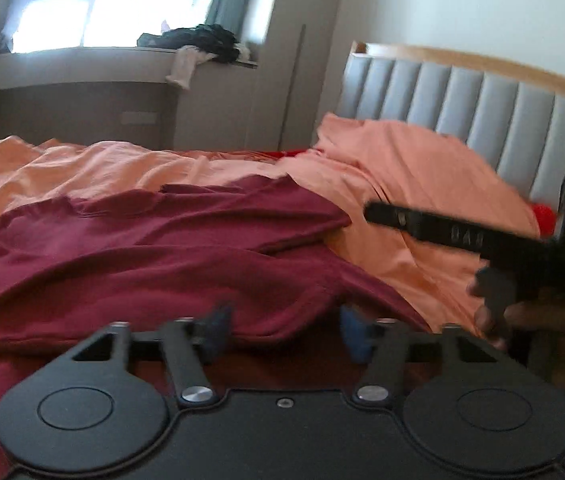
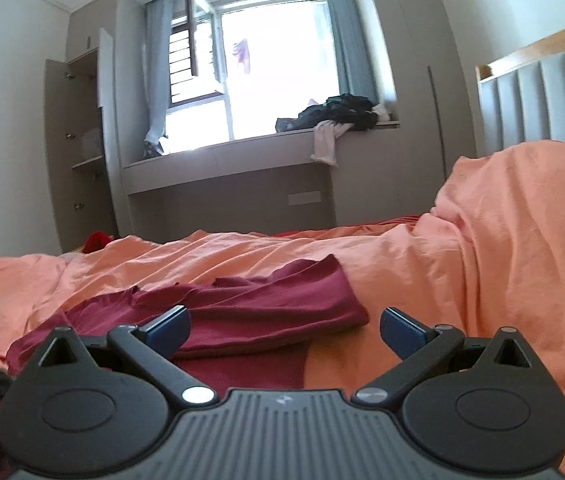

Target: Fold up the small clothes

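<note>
Maroon shirt (image 2: 242,312): lies rumpled on the orange bed cover (image 2: 482,280), part folded. Left claw (image 1: 286,332): jaws apart over the shirt's near edge, gripping nothing. Right claw (image 2: 282,328): wide open, empty, above the shirt.

The room is a bedroom with plain white walls (image 2: 6,100). A wide window (image 2: 274,68) on the far wall admits strong daylight; one sash stands open, and grey curtains (image 2: 346,40) hang at both sides. Below it runs a grey window ledge (image 2: 222,152) carrying a heap of dark clothes (image 2: 334,114). A tall cupboard (image 2: 78,140) stands left of the window, door open. The bed (image 2: 522,260) has an orange cover and a grey padded headboard (image 1: 482,108) with a wooden top rail.
</note>
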The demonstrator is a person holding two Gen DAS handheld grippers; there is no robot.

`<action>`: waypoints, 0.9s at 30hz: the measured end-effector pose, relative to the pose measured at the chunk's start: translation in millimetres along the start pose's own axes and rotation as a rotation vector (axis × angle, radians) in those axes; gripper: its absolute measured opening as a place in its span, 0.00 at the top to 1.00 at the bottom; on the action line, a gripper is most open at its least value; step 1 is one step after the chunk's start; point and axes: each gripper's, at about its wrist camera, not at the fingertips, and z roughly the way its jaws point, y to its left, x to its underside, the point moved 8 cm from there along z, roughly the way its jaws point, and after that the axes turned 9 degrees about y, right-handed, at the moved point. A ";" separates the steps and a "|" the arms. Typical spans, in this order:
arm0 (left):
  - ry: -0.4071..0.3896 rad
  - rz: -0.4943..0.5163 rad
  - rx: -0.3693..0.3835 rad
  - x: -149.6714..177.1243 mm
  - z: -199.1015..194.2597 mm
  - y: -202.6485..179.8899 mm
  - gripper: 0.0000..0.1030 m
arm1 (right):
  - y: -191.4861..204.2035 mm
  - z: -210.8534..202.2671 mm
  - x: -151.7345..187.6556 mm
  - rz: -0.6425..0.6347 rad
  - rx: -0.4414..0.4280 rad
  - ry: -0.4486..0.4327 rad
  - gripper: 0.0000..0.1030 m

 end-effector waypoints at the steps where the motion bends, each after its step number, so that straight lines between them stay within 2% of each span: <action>1: -0.004 -0.022 -0.021 -2.7 -8.9 9.0 0.26 | 3.3 0.5 1.2 -0.010 -0.006 0.002 0.00; 4: -0.012 -0.100 -0.137 -14.7 -27.0 48.0 0.22 | 15.6 4.2 7.1 -0.043 -0.036 0.020 0.00; 7: -0.011 -0.198 -0.327 -24.3 -39.6 108.0 0.15 | 29.8 8.6 14.7 -0.088 -0.059 0.045 0.00; 11: -0.007 -0.304 -0.547 -32.6 -38.5 187.5 0.15 | 49.3 13.4 26.5 -0.169 -0.080 0.072 0.00; 13: 0.010 -0.334 -0.610 -35.8 -33.4 223.3 0.16 | 56.4 14.9 32.0 -0.204 -0.082 0.078 0.00; 15: 0.044 -0.407 -0.614 -36.7 -21.8 254.4 0.22 | 63.0 15.8 36.5 -0.234 -0.085 0.081 0.00; 17: 0.070 -0.489 -0.561 -35.7 -9.7 277.4 0.31 | 66.0 16.4 39.6 -0.249 -0.086 0.079 0.00; 20: 0.114 -0.544 -0.489 -33.8 7.5 295.9 0.48 | 66.8 19.3 42.7 -0.247 -0.093 0.091 0.00; 22: 0.134 -0.562 -0.425 -30.7 17.6 298.7 0.88 | 66.0 20.7 44.0 -0.240 -0.100 0.096 0.00; 24: 0.116 -0.548 -0.431 -29.7 19.1 296.3 0.95 | 64.0 21.5 44.1 -0.237 -0.105 0.098 0.00; 27: 0.094 -0.518 -0.502 -29.9 14.1 292.9 0.95 | 62.6 21.1 44.8 -0.230 -0.111 0.099 0.00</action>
